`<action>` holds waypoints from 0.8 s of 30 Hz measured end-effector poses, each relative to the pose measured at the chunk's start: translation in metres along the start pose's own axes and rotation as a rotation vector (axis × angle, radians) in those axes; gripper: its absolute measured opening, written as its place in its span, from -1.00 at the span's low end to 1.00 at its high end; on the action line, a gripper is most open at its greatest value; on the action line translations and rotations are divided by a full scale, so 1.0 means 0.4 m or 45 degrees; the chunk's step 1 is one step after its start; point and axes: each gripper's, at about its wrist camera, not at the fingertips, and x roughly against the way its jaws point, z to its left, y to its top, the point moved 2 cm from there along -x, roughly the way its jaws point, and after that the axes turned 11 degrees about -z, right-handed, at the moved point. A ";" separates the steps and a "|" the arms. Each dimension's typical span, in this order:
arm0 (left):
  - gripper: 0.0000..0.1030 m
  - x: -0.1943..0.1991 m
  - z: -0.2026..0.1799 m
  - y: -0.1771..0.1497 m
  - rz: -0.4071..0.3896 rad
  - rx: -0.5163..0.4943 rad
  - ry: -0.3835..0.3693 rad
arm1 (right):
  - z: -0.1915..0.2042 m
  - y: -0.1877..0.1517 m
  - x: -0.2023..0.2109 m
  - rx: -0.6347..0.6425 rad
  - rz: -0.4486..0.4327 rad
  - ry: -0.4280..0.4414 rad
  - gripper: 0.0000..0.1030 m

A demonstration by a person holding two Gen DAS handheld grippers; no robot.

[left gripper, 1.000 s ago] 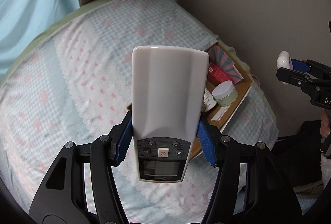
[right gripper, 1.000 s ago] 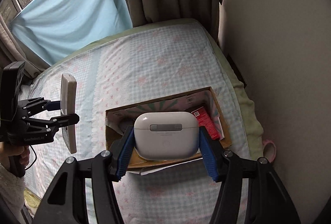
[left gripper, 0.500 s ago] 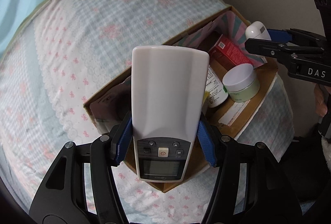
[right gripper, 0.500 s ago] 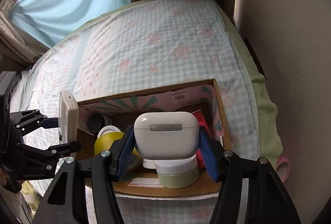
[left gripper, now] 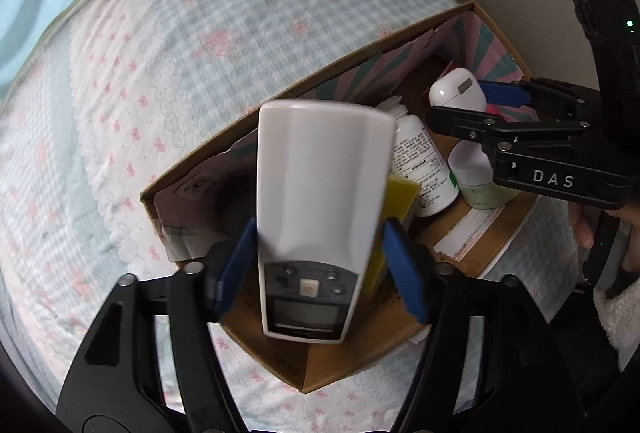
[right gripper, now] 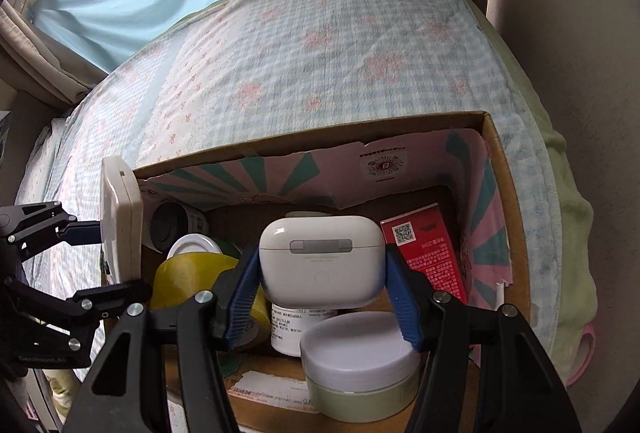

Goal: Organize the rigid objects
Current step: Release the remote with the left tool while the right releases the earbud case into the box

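Over the left end of the open cardboard box (left gripper: 280,121) hangs a white remote control (left gripper: 320,185), blurred, screen end toward me. My left gripper (left gripper: 319,233) is opening; its blue pads stand clear of the remote's sides, with yellow showing in the gap on the right. In the right wrist view the remote (right gripper: 122,225) stands on edge at the box's left wall (right gripper: 320,129), between the left gripper's fingers (right gripper: 80,233). My right gripper (right gripper: 320,261) is shut on a white earbud case (right gripper: 322,257), held low over the middle of the box.
Inside the box are a yellow tape roll (right gripper: 188,277), a white bottle (left gripper: 424,165), a green jar with a white lid (right gripper: 360,361), a red carton (right gripper: 432,249) and a dark can (right gripper: 168,229). The box sits on a checked bedsheet (right gripper: 320,33) near the wall (right gripper: 580,73).
Both grippers came down from above the bed to just over the box. The left jaws spread apart and the remote, gripped before, now sits loose and blurred between them.
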 end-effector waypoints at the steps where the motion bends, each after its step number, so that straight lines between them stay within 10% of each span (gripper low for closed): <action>1: 0.99 0.005 0.001 0.002 -0.013 0.007 -0.002 | -0.002 0.002 -0.007 -0.015 0.014 0.003 0.24; 4: 0.99 0.018 0.002 0.002 -0.034 0.032 -0.030 | -0.010 0.010 0.004 -0.036 -0.009 -0.056 1.00; 24: 0.99 0.128 0.028 -0.035 -0.097 0.041 -0.024 | 0.001 0.016 0.093 -0.133 -0.037 -0.145 1.00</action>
